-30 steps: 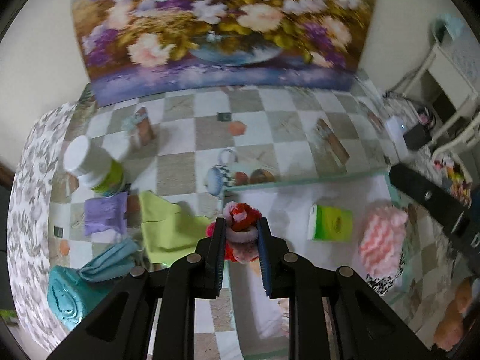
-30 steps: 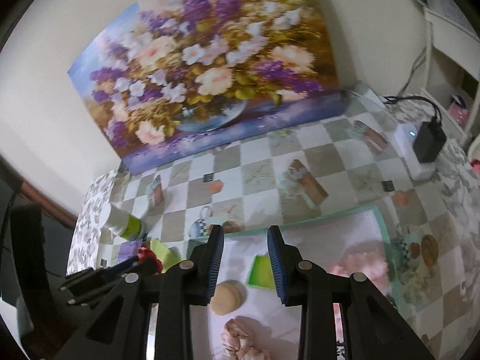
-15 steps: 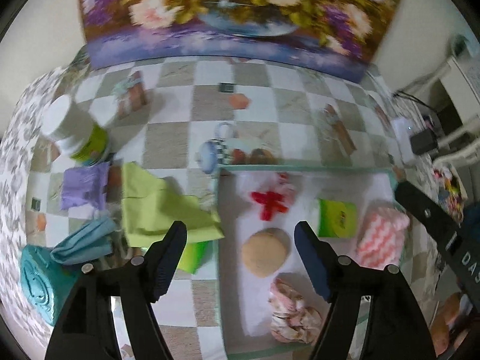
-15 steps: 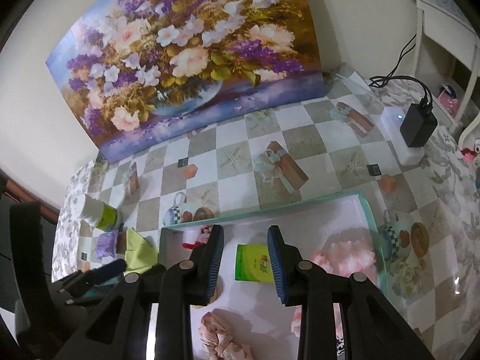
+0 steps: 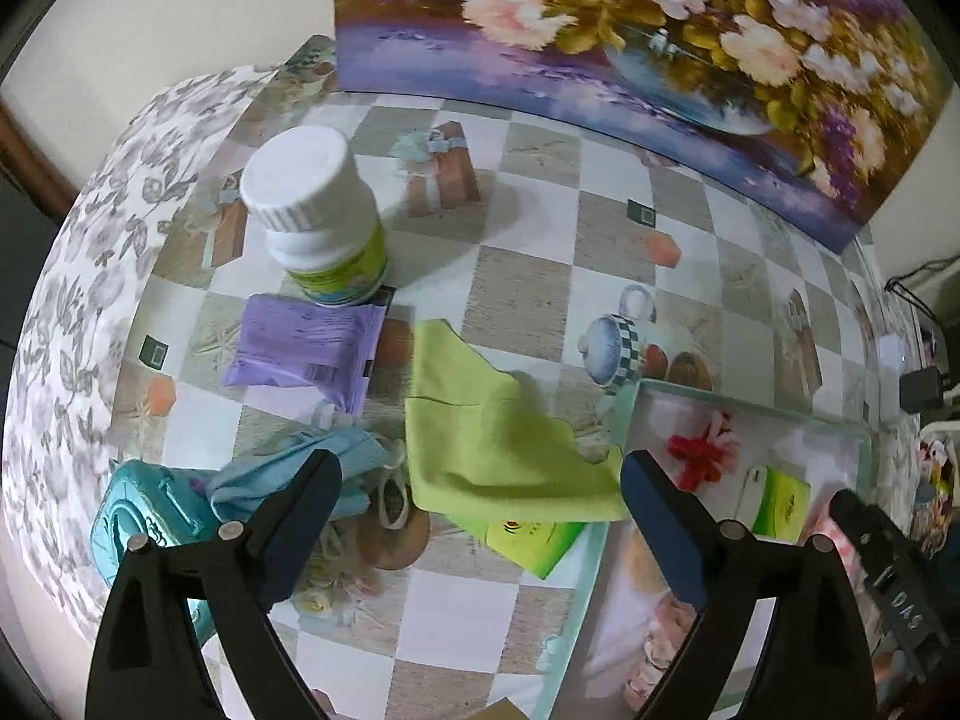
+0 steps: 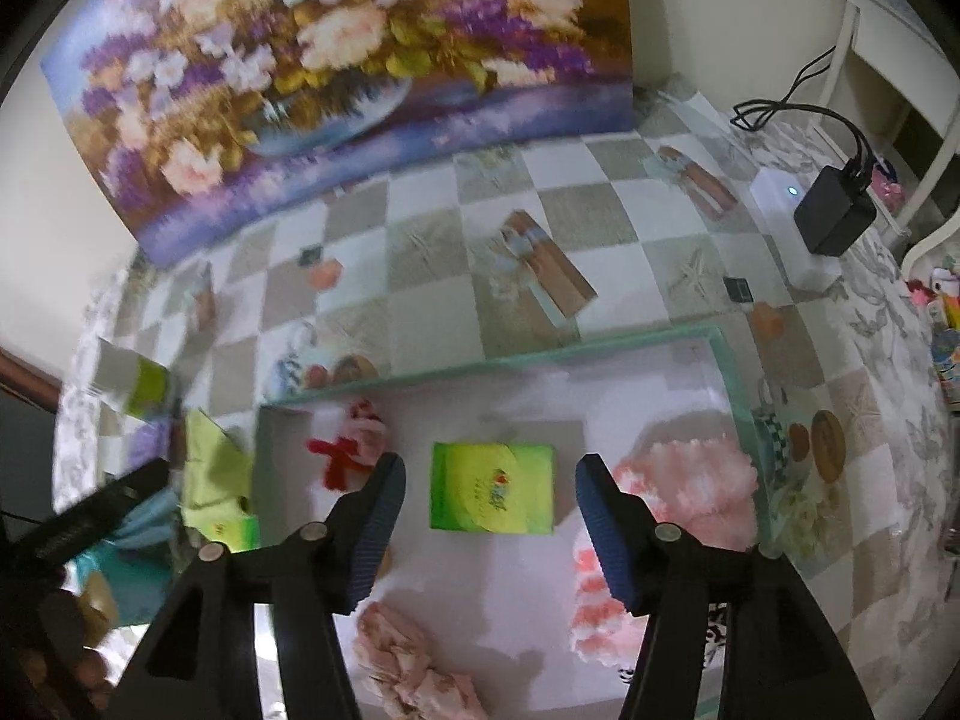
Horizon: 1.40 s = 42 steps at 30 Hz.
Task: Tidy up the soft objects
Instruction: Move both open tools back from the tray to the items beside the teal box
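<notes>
On the left side of the desk [image 5: 540, 252], outside the tray [image 5: 750, 405], lay a blue cloth [image 5: 300, 468] and then a green cloth [image 5: 492, 444]. The left gripper [image 5: 474, 516] was wide open and held nothing. The green cloth sat right ahead of it, between its fingers, so the left one was nearer. Over the tray, the right gripper [image 6: 489, 525] was also wide open, with a green pack [image 6: 491, 486] just ahead.

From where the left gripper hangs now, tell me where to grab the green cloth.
Take the green cloth at its raised fold near the middle, coming straight down from above. It lies crumpled and mostly flat, so an edge gives little to pinch. The left gripper is open, fingers straddling its near edge.
</notes>
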Available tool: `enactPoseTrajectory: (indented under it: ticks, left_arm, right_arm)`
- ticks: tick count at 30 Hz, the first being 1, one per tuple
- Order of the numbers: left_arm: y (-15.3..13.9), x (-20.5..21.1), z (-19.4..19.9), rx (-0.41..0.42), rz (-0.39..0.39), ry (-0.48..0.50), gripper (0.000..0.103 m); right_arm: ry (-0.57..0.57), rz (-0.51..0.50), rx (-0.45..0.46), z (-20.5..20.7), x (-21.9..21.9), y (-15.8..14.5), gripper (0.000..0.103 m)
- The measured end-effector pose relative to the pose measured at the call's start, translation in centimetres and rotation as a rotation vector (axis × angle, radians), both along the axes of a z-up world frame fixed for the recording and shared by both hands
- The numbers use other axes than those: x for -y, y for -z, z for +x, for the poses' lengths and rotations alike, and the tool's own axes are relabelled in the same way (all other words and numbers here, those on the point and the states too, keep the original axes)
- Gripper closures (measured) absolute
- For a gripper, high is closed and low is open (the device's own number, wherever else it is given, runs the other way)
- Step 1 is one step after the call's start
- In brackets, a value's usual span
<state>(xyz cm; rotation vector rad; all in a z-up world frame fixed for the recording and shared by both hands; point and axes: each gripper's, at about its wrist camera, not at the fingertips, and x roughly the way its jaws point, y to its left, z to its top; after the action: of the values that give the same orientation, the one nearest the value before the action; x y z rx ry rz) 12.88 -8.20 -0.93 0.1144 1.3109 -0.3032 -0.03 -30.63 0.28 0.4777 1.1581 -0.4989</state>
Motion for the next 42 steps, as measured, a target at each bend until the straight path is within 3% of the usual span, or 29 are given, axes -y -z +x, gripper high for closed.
enactPoseTrajectory:
  ticks: [1,6,13,22,31,37,42]
  left_arm:
    - [0.0,-0.1,0.0,0.005,-0.001,-0.004,0.008]
    - [0.0,-0.5,0.4,0.030,0.024,-0.017,0.007]
    - [0.2,-1.3,0.9,0.024,0.035,-0.030,0.005]
    - [-0.5,-4.6,2.5,0.012,-0.030,-0.110,0.005]
    - [-2.3,-9.7,4.3,0.111,0.046,-0.207,0.005]
    - [-2.5,-13.4,5.3,0.126,0.095,-0.285,0.005]
    - [-2.2,-16.0,5.8,0.113,0.086,-0.346,0.005]
  right_arm:
    - [0.007,-0.015,-0.016,0.1,0.0,0.2,0.020]
    - [0.032,-0.060,-0.061,0.1,0.2,0.6,0.005]
    - [0.056,-0.061,-0.074,0.1,0.5,0.7,0.005]
    - [0.053,-0.079,-0.057,0.5,-0.3,-0.7,0.005]
    - [0.010,-0.092,-0.014,2.2,-3.0,-1.4,0.005]
    - [-0.051,-0.097,-0.008,3.6,-5.3,-1.4,0.005]
    - [-0.089,-0.089,0.013,4.7,-7.4,-1.1,0.005]
